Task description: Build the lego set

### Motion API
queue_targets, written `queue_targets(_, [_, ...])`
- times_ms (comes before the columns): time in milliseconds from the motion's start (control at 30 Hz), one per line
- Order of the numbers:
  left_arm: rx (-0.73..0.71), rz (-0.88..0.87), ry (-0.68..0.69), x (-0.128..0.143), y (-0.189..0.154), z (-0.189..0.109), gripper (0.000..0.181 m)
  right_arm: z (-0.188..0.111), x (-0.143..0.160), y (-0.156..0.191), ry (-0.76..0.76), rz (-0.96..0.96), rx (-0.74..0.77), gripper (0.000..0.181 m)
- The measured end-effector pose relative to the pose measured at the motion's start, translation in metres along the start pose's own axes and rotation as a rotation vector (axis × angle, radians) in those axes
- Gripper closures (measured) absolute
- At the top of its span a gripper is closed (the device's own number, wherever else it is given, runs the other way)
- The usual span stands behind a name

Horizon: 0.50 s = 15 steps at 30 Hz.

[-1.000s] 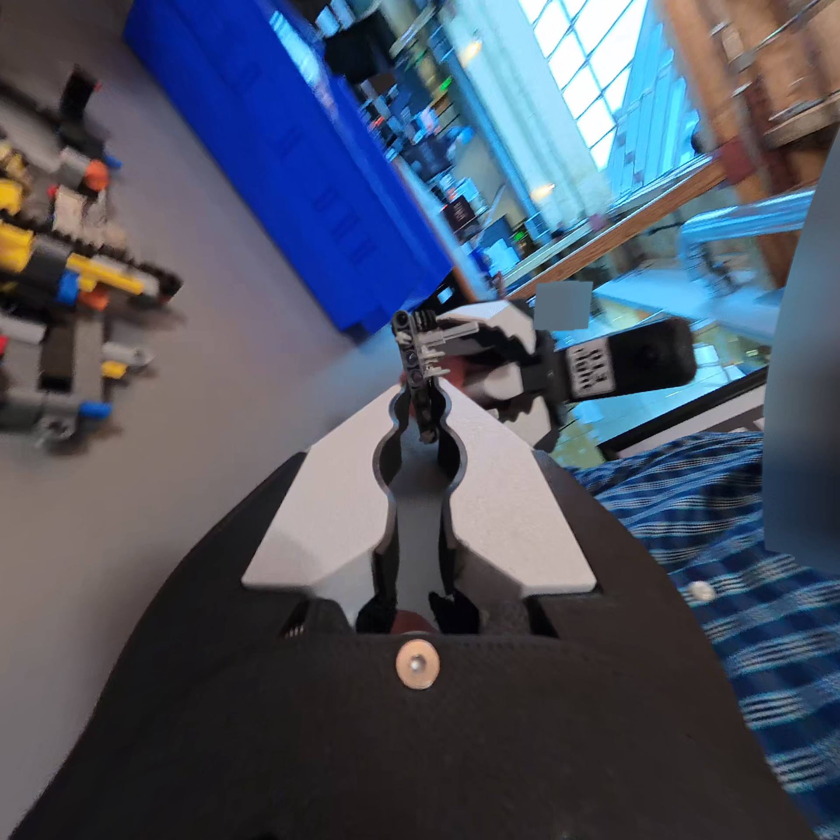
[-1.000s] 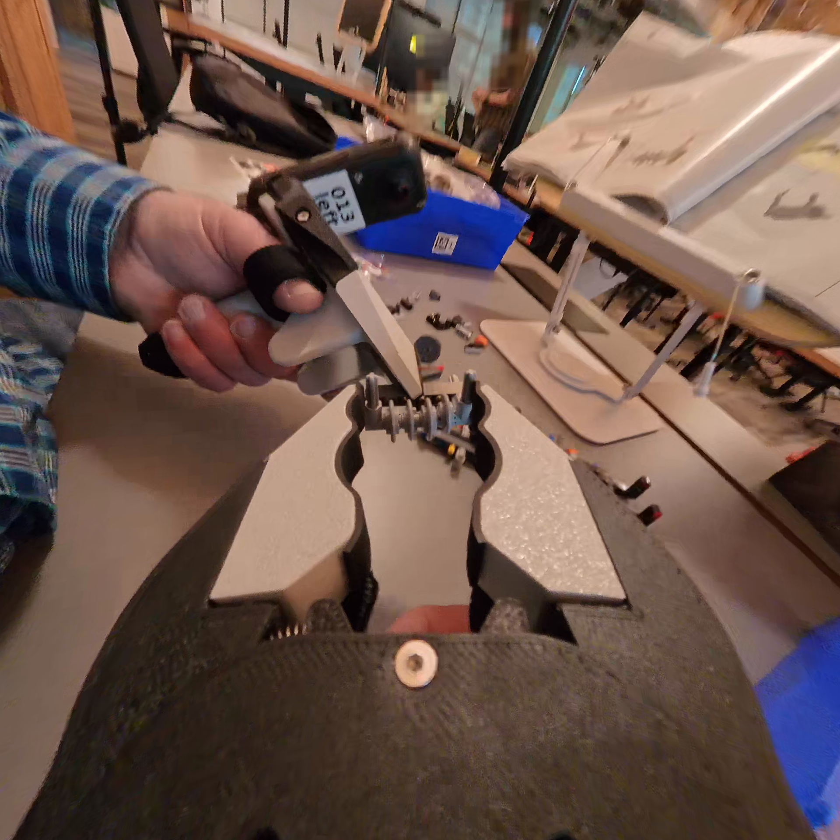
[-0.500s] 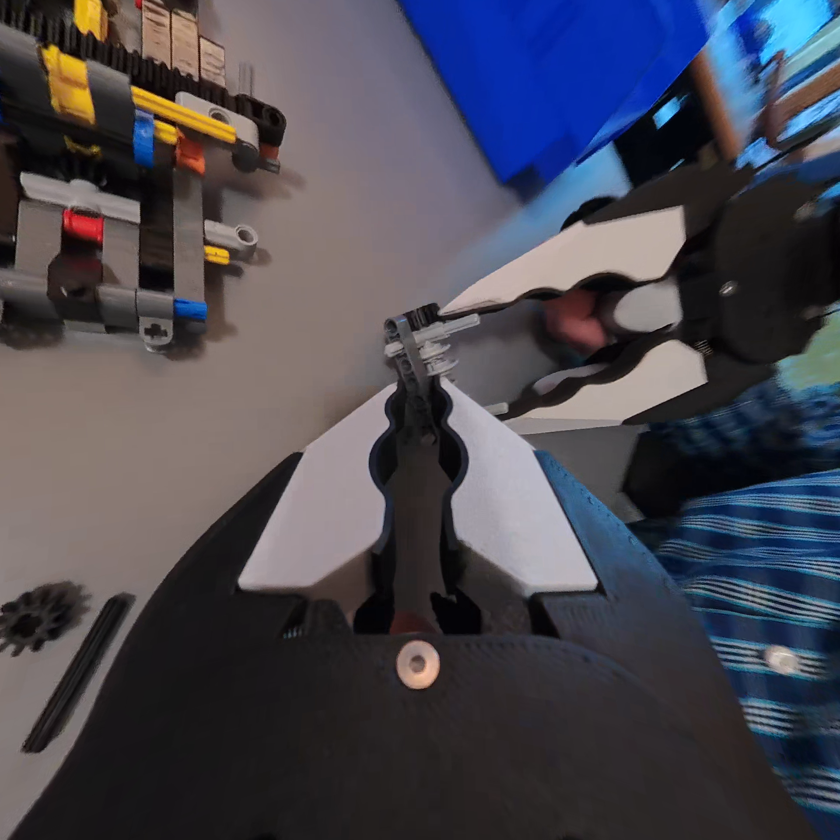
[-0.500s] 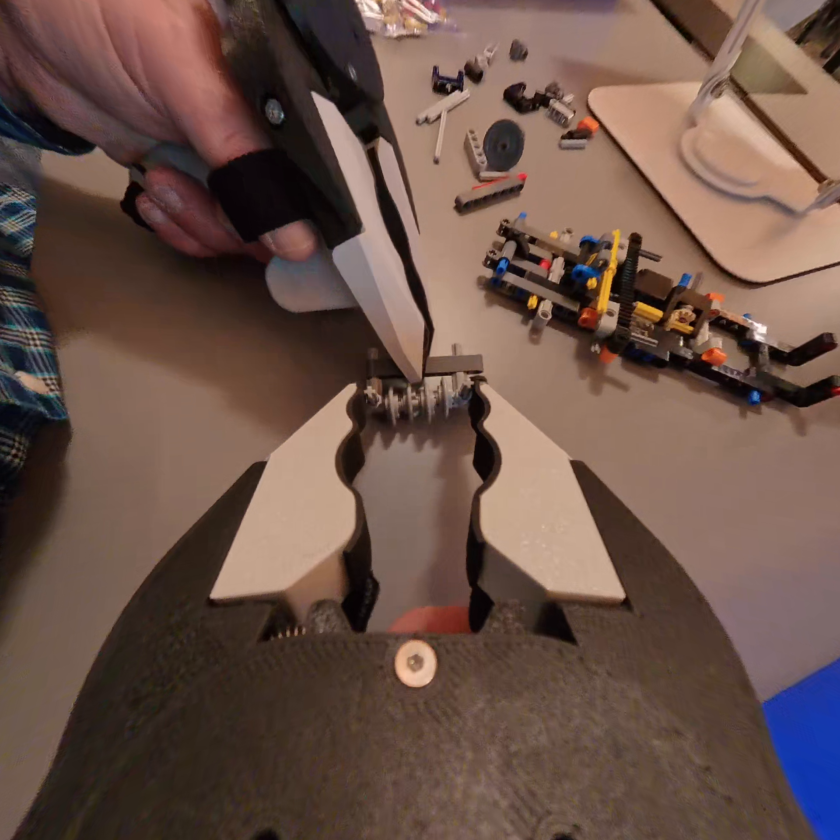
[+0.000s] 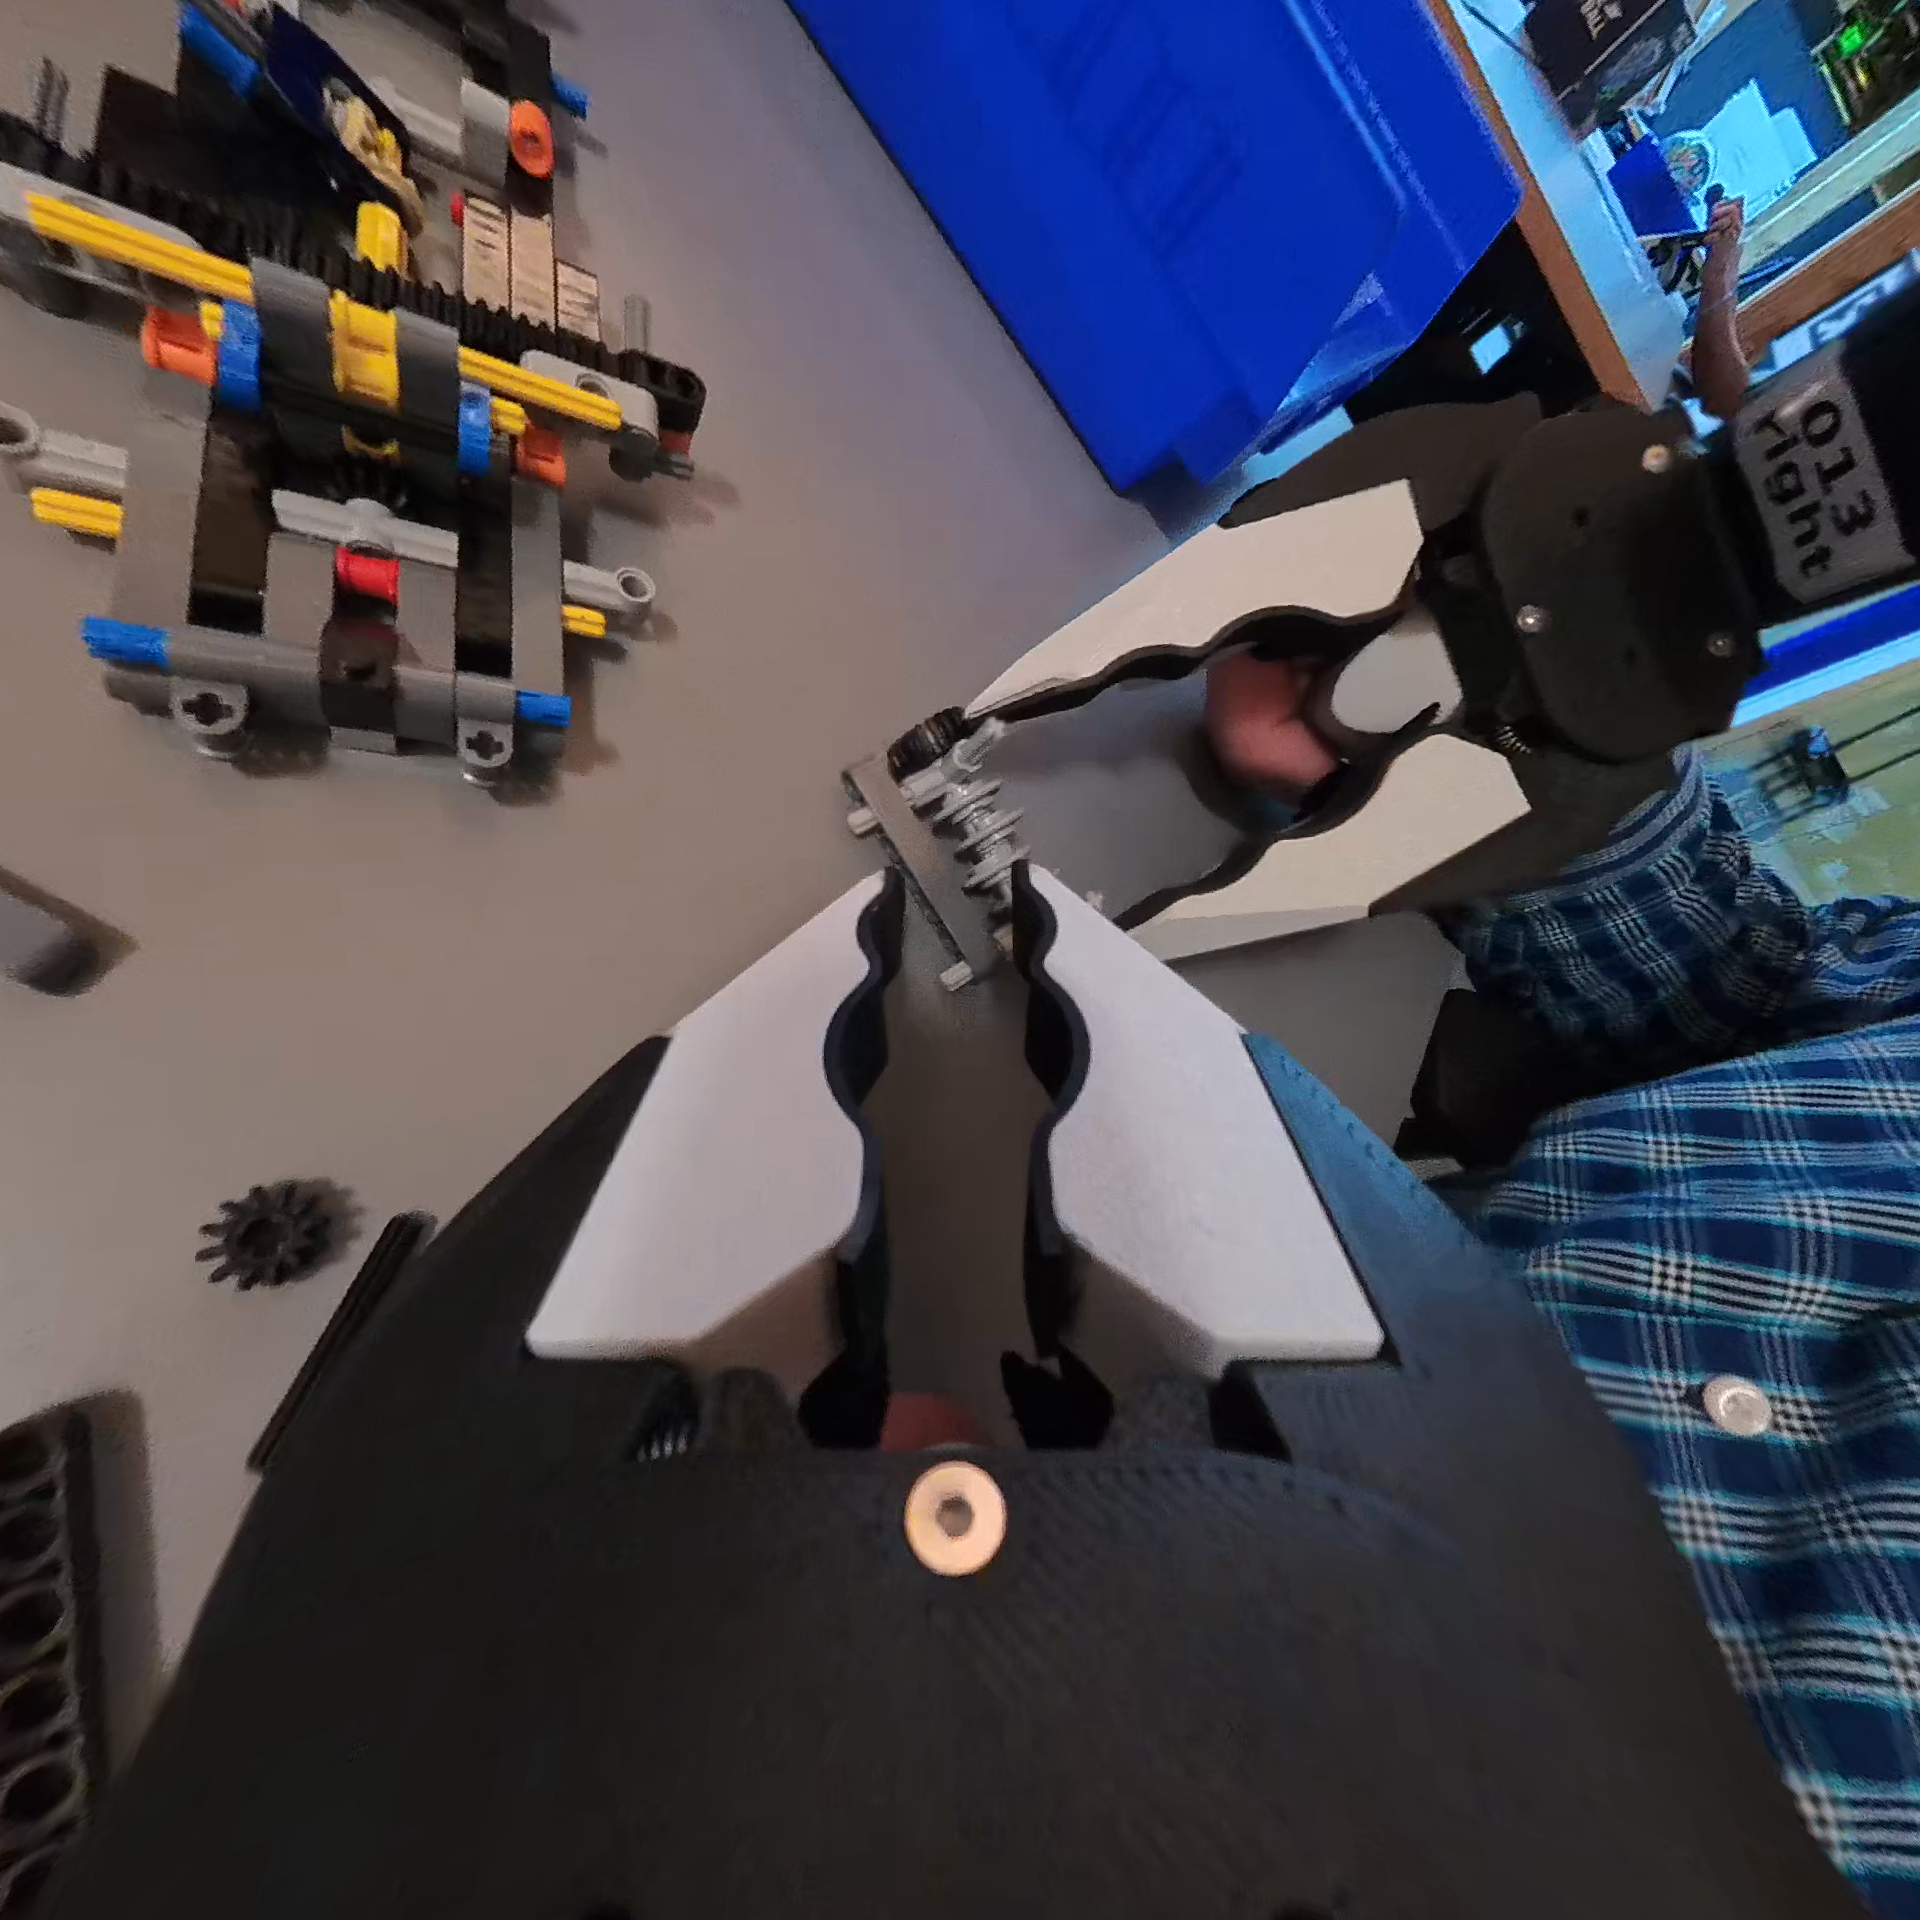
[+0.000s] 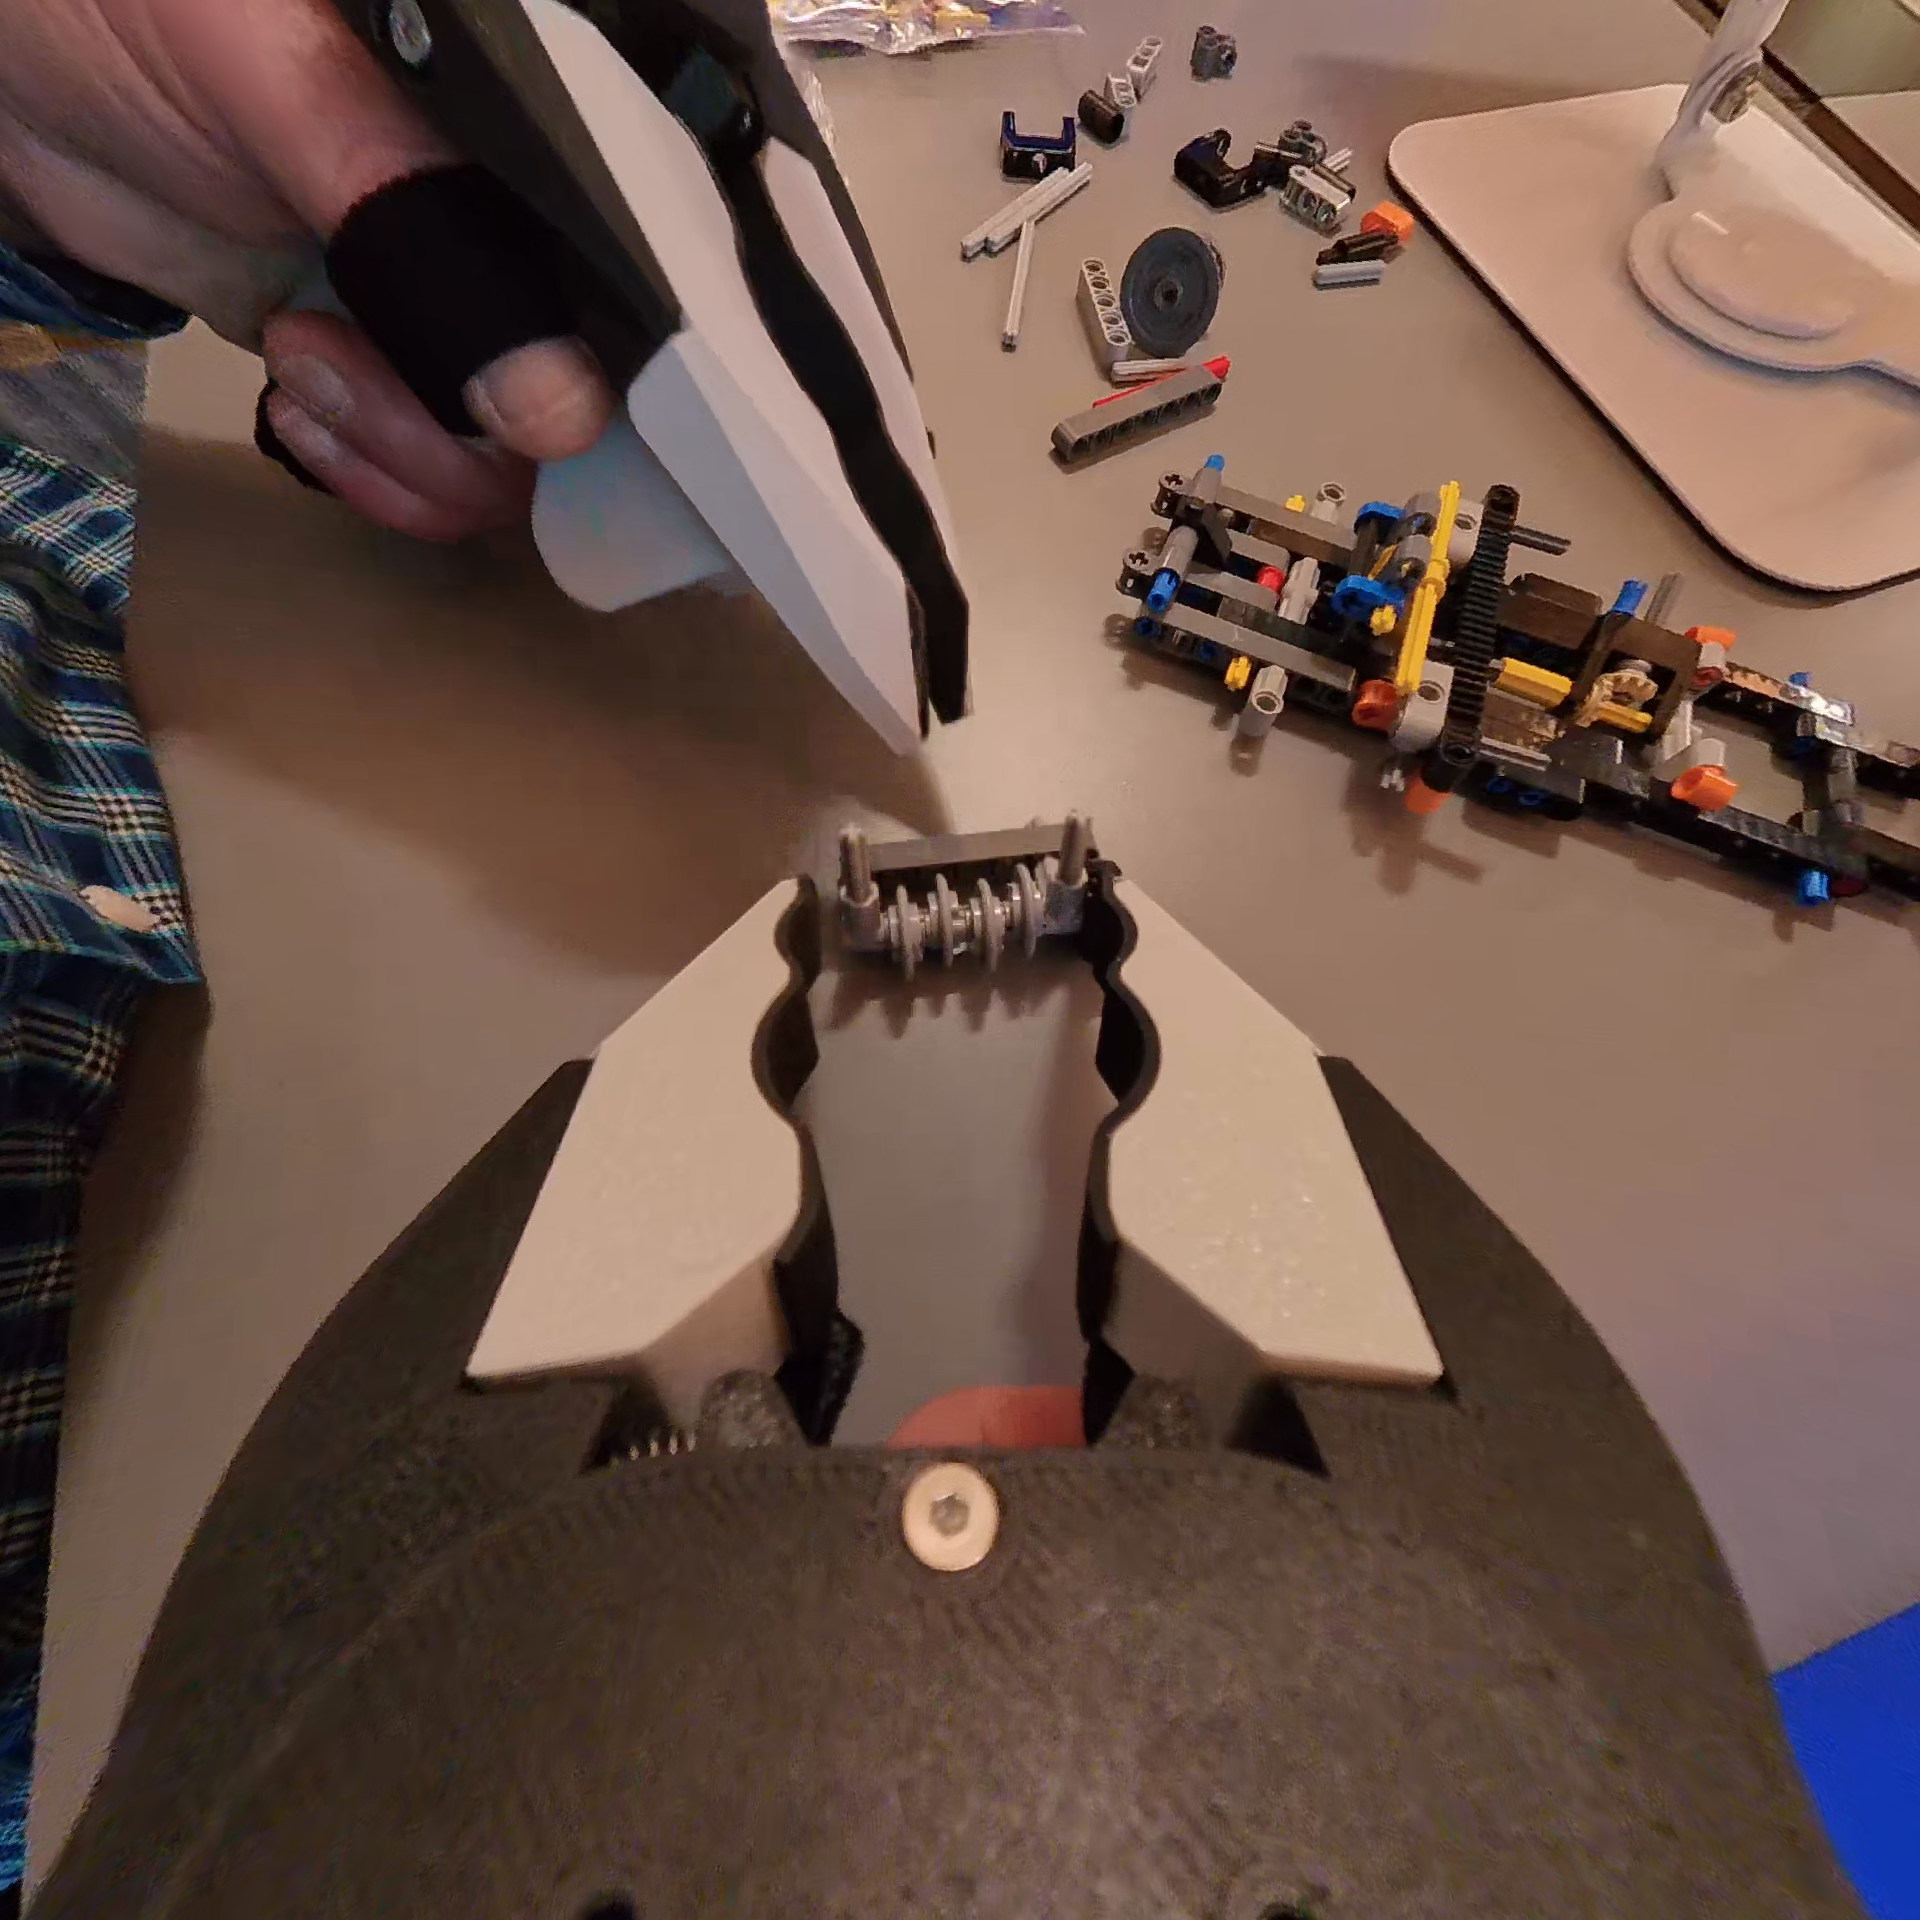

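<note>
Firstly, the one container on view is a blue plastic bin; it stands on the grey table toward its far edge, and what is in it cannot be seen. One clear bag of small parts lies at the far edge of the table in the right wrist view, cut by the frame.

The table is matte grey. Behind the bin the room shows other desks and bright windows, all blurred. One white stand base rests toward the far right corner.

The right gripper is closed on the small grey assembly, a short beam with a row of bushes on an axle. Its two fingertips press on the two ends of the assembly, which is held just above the table. The left gripper is only narrowly parted and holds nothing. Its tips hover just over the assembly without touching it. A person's hand grips its handle.

One long chassis build in grey, black, yellow, blue and orange lies on the table, near the stand base and well apart from both grippers. Between it and the far edge are loose parts: one black round wheel, one dark grey beam, two light grey axles and several small connectors that are too small to count. The left wrist view also shows one black gear, one black axle beside it and one black beam with holes.
</note>
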State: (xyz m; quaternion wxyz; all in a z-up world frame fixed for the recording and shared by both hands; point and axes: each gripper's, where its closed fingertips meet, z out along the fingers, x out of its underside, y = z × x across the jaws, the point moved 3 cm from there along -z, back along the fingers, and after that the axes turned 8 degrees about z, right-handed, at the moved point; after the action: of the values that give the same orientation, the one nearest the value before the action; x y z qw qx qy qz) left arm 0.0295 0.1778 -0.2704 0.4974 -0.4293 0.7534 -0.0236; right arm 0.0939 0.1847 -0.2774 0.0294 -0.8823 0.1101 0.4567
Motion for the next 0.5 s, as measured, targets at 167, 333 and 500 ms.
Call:
queue_targets(167, [-0.054, 0.072, -0.053, -0.002, 0.002, -0.030, 0.163, -0.006, -0.002, -0.001, -0.015, -0.006, 0.008, 0.126])
queue_targets(333, [-0.287, 0.220, -0.028, 0.009, 0.024, -0.081, 0.160, -0.017, 0.000, -0.005, -0.026, 0.003, 0.017, 0.123])
queue_targets(500, [-0.521, 0.352, 0.118, 0.037, 0.056, -0.121, 0.149, -0.026, -0.003, -0.007, -0.059, 0.009, 0.033, 0.123])
